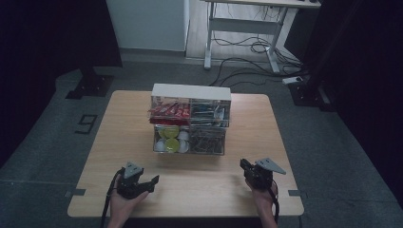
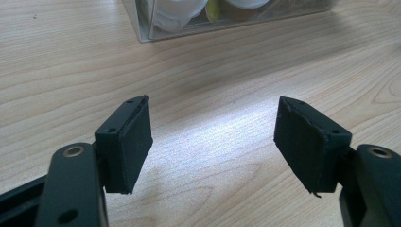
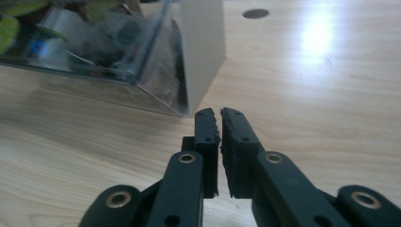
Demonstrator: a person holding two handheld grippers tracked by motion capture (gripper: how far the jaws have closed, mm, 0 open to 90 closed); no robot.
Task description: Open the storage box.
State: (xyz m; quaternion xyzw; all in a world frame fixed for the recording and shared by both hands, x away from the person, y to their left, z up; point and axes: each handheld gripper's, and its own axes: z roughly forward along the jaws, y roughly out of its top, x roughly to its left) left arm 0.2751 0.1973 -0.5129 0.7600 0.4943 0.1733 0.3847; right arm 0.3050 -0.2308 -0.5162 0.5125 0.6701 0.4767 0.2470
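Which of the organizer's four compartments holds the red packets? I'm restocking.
The upper left compartment of the clear organizer: red packets fill it, while the one below holds white and yellow-green round things.

table: pale wood-grain tabletop [image 1: 199, 185] | organiser: clear plastic box with white top [image 1: 191, 91] | packets: red [image 1: 170, 112] | gripper pads: matte black [image 2: 132, 142]

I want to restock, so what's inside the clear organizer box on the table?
The clear organizer box holds red packets upper left and white and yellow-green round pieces lower left. The right compartments' contents are too dark and tangled to identify.
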